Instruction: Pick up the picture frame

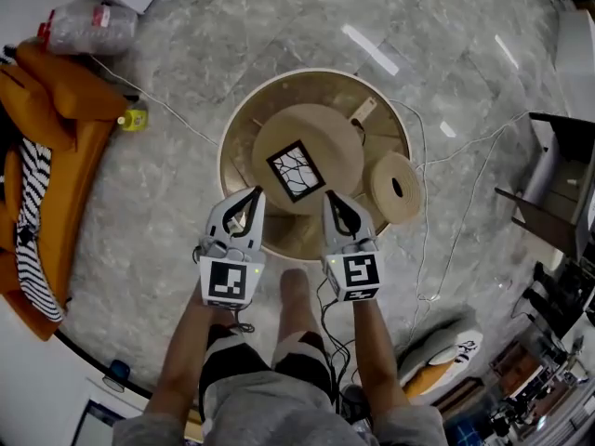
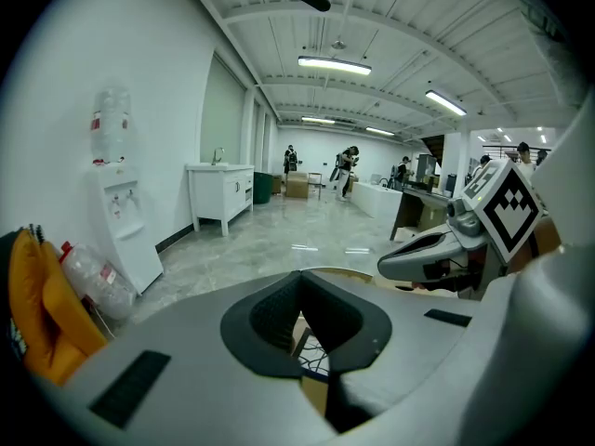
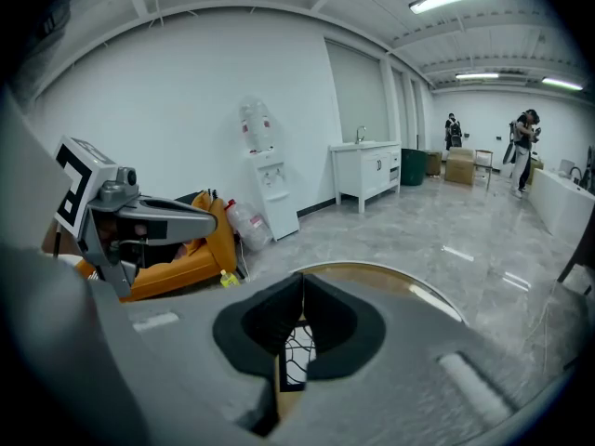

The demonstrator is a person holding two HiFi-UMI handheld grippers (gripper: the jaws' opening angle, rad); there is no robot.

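The picture frame (image 1: 296, 170), black-edged with a white, black-branched picture, lies flat on a round tan disc (image 1: 321, 128) in the middle of a round wooden table (image 1: 240, 124). My left gripper (image 1: 257, 193) hangs just off the frame's near-left corner, jaws shut and empty. Just off the frame's near-right corner is my right gripper (image 1: 329, 196), also shut and empty. In the left gripper view the frame (image 2: 314, 351) shows through the gap below the closed tips (image 2: 299, 277). The right gripper view shows the frame (image 3: 296, 356) below its own closed tips (image 3: 301, 280).
A tan ring-shaped roll (image 1: 395, 187) rests at the table's right rim. An orange seat (image 1: 56, 128) with a striped cloth, a large plastic bottle (image 1: 88, 26) and a small yellow item (image 1: 133, 119) lie to the left. Cables trail over the marble floor. A water dispenser (image 2: 116, 212) stands by the wall.
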